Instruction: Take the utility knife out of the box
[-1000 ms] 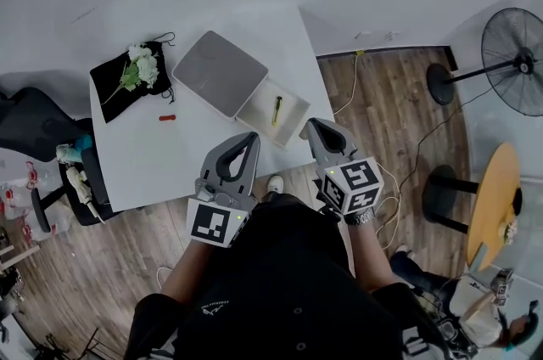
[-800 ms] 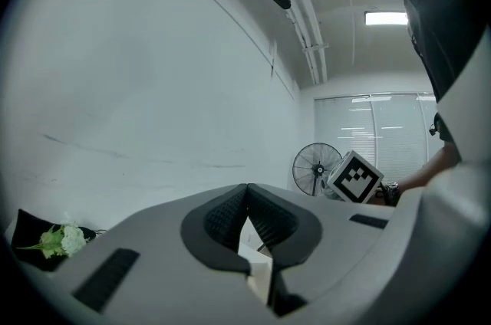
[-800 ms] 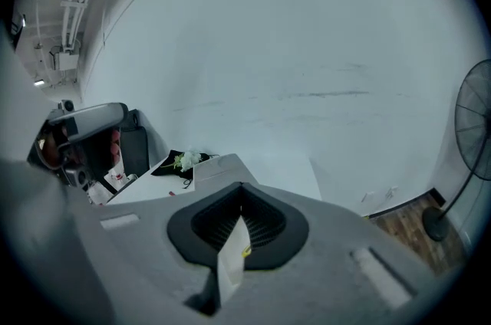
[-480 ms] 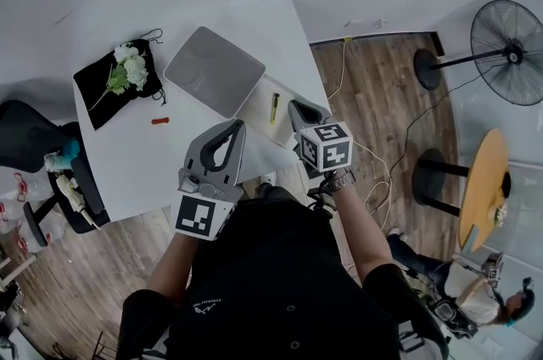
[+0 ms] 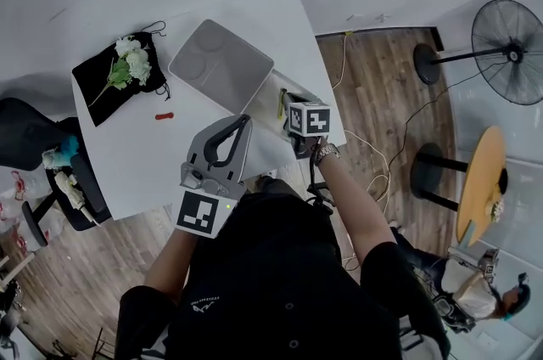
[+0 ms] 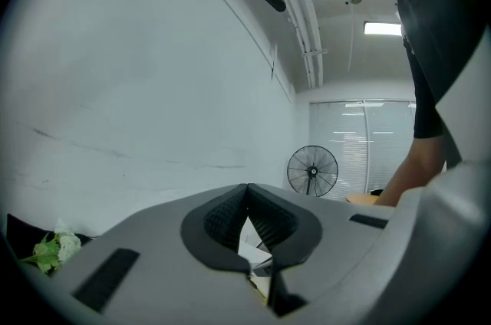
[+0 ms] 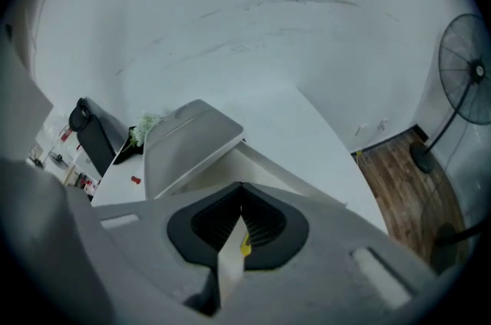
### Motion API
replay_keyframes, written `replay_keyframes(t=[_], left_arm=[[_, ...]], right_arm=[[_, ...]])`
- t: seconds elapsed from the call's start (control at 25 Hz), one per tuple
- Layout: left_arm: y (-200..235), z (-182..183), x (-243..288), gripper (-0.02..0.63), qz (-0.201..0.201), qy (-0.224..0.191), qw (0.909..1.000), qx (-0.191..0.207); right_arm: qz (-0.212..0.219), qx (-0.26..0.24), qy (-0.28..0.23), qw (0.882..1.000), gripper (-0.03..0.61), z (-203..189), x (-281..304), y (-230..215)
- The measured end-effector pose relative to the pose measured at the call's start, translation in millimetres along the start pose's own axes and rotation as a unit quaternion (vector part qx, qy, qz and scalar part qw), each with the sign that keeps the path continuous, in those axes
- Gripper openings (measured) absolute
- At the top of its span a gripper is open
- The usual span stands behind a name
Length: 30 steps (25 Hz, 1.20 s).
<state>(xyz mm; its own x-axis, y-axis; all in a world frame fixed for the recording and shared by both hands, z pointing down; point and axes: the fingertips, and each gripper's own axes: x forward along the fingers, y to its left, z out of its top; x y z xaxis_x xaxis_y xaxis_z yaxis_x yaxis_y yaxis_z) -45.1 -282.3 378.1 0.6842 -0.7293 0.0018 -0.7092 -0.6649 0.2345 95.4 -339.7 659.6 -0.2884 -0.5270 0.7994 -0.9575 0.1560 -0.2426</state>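
My right gripper point(image 7: 242, 189): jaws together, nothing clamped, tilted down over the open tray of the grey box point(image 5: 222, 65), near the 4 o'clock corner of the table point(image 5: 153, 167). The utility knife point(image 5: 279, 105), yellow, lies in that tray, at 4 o'clock of the box lid. In the right gripper view a bit of it shows through the gap behind my closed tips. Touching it or not, can't tell. My left gripper point(image 6: 247, 187): jaws together, empty, held level at 7 o'clock of the box, above the table's near edge. At 9 o'clock of the box, white flowers point(image 5: 131, 65) on a black bag point(image 5: 106, 91); at 8 o'clock, a small red thing point(image 5: 165, 117). At 3 o'clock, on the floor, a standing fan point(image 5: 507, 51). Writing: square black-and-white markers on both gripper cubes; small white logo on my black top, too small to read.
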Motion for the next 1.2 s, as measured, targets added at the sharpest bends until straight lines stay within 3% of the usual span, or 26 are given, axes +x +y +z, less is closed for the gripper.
replay_keyframes(t=[0.16,0.56,0.6,0.64,0.84,1.2], left_arm=[[10,-1,-10,0.006,0.01,0.001,0.9999,-0.003],[31,0,-31,0.005,0.038,0.0,0.9993,-0.001],[32,0,-32,0.005,0.039,0.001,0.9992,-0.001],[33,0,-34,0.005,0.04,0.002,0.9992,0.0],[43,2,-40,0.005,0.052,0.002,0.9986,0.002],[61,1,-49,0.005,0.068,0.005,0.9977,0.004]], right_arm=[[-0.042,0.053,0.028,0.997,0.003,-18,22,-15],[-0.097,0.016,0.054,0.994,0.005,-21,37,-19],[-0.103,0.013,0.054,0.993,0.011,-20,38,-21],[-0.105,0.011,0.058,0.993,0.064,-21,39,-22],[-0.101,0.022,0.096,0.99,0.117,-36,46,-26],[-0.109,-0.047,0.17,0.978,0.143,-51,64,-15]])
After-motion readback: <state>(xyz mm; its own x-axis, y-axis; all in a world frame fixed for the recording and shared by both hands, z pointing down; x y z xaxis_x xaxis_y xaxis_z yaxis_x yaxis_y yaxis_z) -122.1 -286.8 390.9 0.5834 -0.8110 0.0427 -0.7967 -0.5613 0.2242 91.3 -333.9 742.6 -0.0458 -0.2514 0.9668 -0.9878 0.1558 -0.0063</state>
